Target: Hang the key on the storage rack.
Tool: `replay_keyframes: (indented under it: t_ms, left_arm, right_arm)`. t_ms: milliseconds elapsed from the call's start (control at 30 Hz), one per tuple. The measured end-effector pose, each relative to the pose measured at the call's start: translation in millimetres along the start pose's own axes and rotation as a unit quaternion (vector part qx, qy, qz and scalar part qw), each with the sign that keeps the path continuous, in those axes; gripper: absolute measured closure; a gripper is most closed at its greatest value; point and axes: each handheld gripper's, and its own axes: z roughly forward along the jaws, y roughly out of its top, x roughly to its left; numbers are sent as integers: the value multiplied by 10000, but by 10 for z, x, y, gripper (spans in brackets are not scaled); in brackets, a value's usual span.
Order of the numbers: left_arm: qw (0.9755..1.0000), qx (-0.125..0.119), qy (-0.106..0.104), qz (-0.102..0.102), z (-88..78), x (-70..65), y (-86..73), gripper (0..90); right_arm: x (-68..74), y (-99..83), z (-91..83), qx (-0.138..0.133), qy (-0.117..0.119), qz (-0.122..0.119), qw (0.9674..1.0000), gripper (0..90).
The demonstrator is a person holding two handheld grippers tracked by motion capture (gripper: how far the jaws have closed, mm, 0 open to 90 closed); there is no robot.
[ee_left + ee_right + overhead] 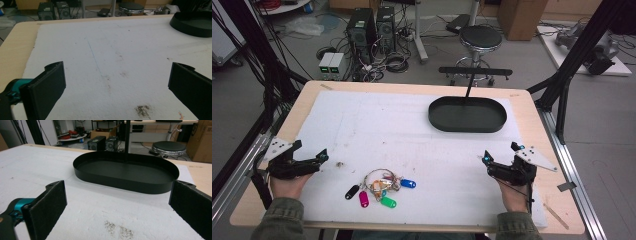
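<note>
- High view: overhead from person's side, facing forward-down over whole table (312,95).
- Left gripper view: low, close to white mat (112,50), black tray (192,23) far right.
- Right gripper view: low, tray dead ahead, near.
- All share tray and mat.

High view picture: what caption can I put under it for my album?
Two open tongs wait beside a bunch of colourful plastic key tags near an empty black oval tray.

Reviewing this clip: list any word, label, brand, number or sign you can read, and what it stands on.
None can be read.
Key tags: coloured fobs, any writing too small to tell.
Black tray: plain, no marking visible.
Grey boxes on the floor: front panels too blurred to read.
Cardboard box: no print legible.
</note>
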Motion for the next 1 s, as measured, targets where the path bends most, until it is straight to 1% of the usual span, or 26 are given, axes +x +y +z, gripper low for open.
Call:
replay_keyframes:
  t_ms: [100, 167, 233, 333, 367, 433, 567, 667, 700, 733, 767, 800, 833, 900, 1000]
  left_arm:
    - [10000, -12, -2, -11, -3, 6, 1, 17]
    - [10000, -12, -10, -18, -7, 11, 2, 17]
    - [10000, -26, -17, -34, -7, 10, 2, 17]
    - [9999, -26, -73, -78, -5, 5, 4, 17]
    - [9996, -35, -202, -184, -2, 8, 9, 17]
    - [9996, -51, -233, -169, -2, -2, 11, 17]
    - [9995, 1, -288, -114, -1, -26, 20, 17]
    - [9994, -17, -330, -117, -1, -43, 26, 17]
    - [9995, -3, -323, -54, 6, -64, 28, 17]
    - [9995, -3, -323, -54, 6, -64, 28, 17]
    - [9994, 13, -355, -40, 9, -75, 30, 17]
    - [9990, -11, -443, -96, 16, -93, 38, 17]
    - [9989, -24, -466, -107, 15, -99, 43, 17]
    - [9987, -44, -502, -114, 14, -110, 51, 17]
    - [9983, -41, -569, -91, 18, -141, 64, 17]
  right_arm:
    - [3, -1, 8, 0, 4, -54, 10000, 4]
    - [10, -3, 5, 23, 13, -22, 10000, 4]
    - [3, -1, 8, -8, 13, -48, 10000, 4]
    - [10, -1, 5, 0, 22, -54, 10000, 4]
    - [14, -1, 4, -8, 18, -72, 10000, 4]
    - [16, 0, 7, -13, -7, -84, 10000, 4]
    - [1, -1, 8, -3, -22, -83, 10000, 4]
    - [9, -1, 6, 19, -10, -64, 10000, 4]
    - [11, -2, 14, 2, -1, -97, 10000, 4]
    - [10, -3, 16, 9, 3, -113, 9999, 4]
    - [17, -5, 18, 35, 16, -80, 10000, 4]
    - [16, -6, 22, 45, 18, -120, 9999, 4]
    - [25, -7, 24, 63, 22, -102, 9999, 4]
    - [25, -8, 26, 53, 31, -158, 9999, 4]
    - [26, -8, 29, 56, 33, -158, 9999, 4]
